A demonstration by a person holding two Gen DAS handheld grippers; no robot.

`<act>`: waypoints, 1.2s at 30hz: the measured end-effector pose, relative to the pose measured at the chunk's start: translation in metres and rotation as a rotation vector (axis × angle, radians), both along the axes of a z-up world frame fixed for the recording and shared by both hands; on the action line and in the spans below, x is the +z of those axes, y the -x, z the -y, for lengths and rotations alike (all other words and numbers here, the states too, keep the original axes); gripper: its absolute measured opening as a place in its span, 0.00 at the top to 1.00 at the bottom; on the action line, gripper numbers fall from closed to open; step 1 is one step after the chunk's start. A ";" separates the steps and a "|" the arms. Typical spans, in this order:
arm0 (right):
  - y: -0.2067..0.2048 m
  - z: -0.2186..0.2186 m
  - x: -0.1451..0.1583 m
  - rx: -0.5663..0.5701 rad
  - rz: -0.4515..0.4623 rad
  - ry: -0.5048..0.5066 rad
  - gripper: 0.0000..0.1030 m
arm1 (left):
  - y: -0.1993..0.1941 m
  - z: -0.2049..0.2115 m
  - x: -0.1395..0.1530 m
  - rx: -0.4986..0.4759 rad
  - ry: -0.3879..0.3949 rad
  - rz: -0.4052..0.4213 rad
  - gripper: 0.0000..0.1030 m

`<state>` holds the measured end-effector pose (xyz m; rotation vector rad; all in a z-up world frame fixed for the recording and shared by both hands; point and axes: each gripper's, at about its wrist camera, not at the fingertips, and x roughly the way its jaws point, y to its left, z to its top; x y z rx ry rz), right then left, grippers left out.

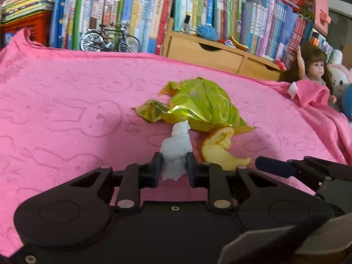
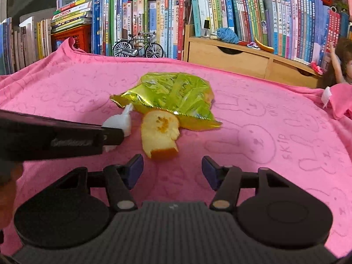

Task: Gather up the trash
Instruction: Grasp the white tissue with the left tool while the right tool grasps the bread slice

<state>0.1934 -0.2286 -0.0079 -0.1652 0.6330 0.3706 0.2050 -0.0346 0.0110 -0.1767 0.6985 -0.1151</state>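
A crumpled white tissue (image 1: 176, 145) lies on the pink cloth (image 1: 66, 110), and my left gripper (image 1: 173, 165) is shut on its near end. Behind it sits a shiny yellow-green wrapper (image 1: 202, 105), with an orange peel (image 1: 217, 147) just right of the tissue. In the right wrist view the peel (image 2: 160, 132) rests ahead of my right gripper (image 2: 172, 170), which stands open with nothing between its fingers. The wrapper (image 2: 173, 94) lies beyond the peel. The left gripper's fingers (image 2: 112, 135) reach in from the left, pinching the tissue (image 2: 120, 118).
Rows of books (image 2: 154, 17) line the back, with a model bicycle (image 2: 138, 46) and a wooden drawer unit (image 2: 231, 55). A doll (image 1: 314, 68) and plush toys sit at the far right, where the cloth bunches up (image 1: 312, 90).
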 end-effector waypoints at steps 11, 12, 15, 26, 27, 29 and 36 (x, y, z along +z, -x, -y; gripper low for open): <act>-0.002 -0.010 0.001 -0.015 -0.035 -0.049 0.59 | 0.032 -0.029 0.019 0.044 -0.010 0.043 0.78; 0.002 -0.009 0.002 -0.014 -0.033 -0.051 0.59 | 0.037 -0.031 0.020 0.047 -0.011 0.046 0.78; 0.017 -0.008 0.008 -0.006 -0.022 -0.057 0.59 | 0.052 -0.033 0.021 0.049 -0.020 0.057 0.78; 0.091 0.003 0.026 0.053 0.045 -0.078 0.59 | 0.124 -0.033 0.028 -0.006 -0.055 0.085 0.78; 0.099 0.002 0.027 0.064 0.052 -0.076 0.59 | 0.130 -0.032 0.029 -0.010 -0.057 0.089 0.78; 0.113 0.001 0.028 0.084 0.057 -0.071 0.59 | 0.144 -0.032 0.031 -0.022 -0.052 0.084 0.78; 0.155 0.003 0.028 0.120 0.070 -0.097 0.59 | 0.184 -0.030 0.033 -0.051 -0.037 0.088 0.78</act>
